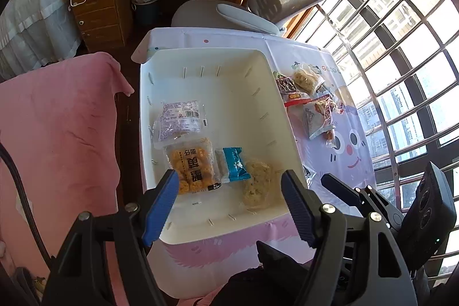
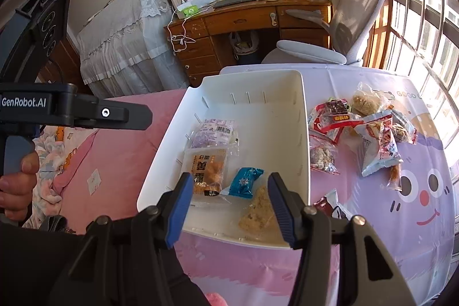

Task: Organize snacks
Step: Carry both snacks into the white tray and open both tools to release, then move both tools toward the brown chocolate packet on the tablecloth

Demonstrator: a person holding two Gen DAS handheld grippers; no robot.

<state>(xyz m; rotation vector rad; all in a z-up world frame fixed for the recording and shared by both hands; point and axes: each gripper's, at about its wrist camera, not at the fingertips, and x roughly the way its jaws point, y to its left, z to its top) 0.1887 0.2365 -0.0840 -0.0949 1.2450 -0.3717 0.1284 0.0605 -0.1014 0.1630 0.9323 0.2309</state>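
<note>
Four wrapped snacks (image 1: 191, 170) inside white bin (image 1: 218, 59); both grippers' fingers (image 2: 179, 210) spread, empty.

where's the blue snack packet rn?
Inside the white bin, near its front: the blue snack packet lies between the orange-biscuit pack and the pale crumbly snack.

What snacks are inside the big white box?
Four packets lie in the white box: a purple packet, an orange packet, a small blue packet and a clear crumbly packet. Anything beneath them is hidden.
</note>
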